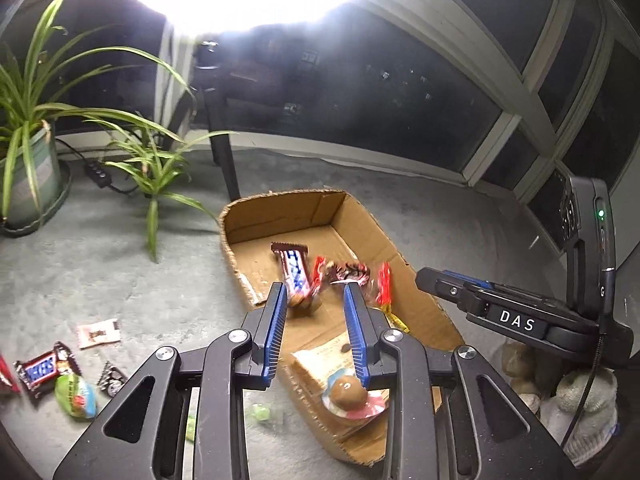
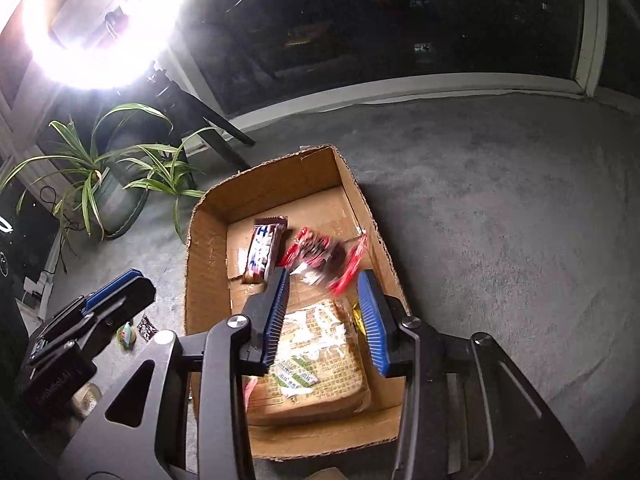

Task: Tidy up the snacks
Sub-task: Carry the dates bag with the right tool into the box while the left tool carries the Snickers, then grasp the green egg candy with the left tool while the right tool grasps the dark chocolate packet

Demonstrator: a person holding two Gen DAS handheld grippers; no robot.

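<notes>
An open cardboard box (image 1: 280, 208) (image 2: 208, 256) sits on the grey carpet. Inside lie a Snickers bar (image 1: 294, 276) (image 2: 264, 252), a blurred red-wrapped snack (image 1: 352, 272) (image 2: 320, 256), a beige packet (image 2: 320, 364) and a round brown sweet (image 1: 348, 396). My right gripper (image 2: 325, 276) hangs over the box with its jaws open. The red snack is just beyond its tips and not gripped. From the left wrist, the right gripper (image 1: 424, 278) reaches in over the box's right wall. My left gripper (image 1: 314, 292) (image 2: 120, 280) stands at the box's left side, narrowly open and empty.
Loose on the carpet left of the box are a second Snickers bar (image 1: 40, 370), a green packet (image 1: 76, 396) and a pale packet (image 1: 98, 332). A potted plant (image 1: 32, 184) and a dark stand leg (image 1: 224, 152) are behind. A pale plush toy (image 1: 580, 400) sits at right.
</notes>
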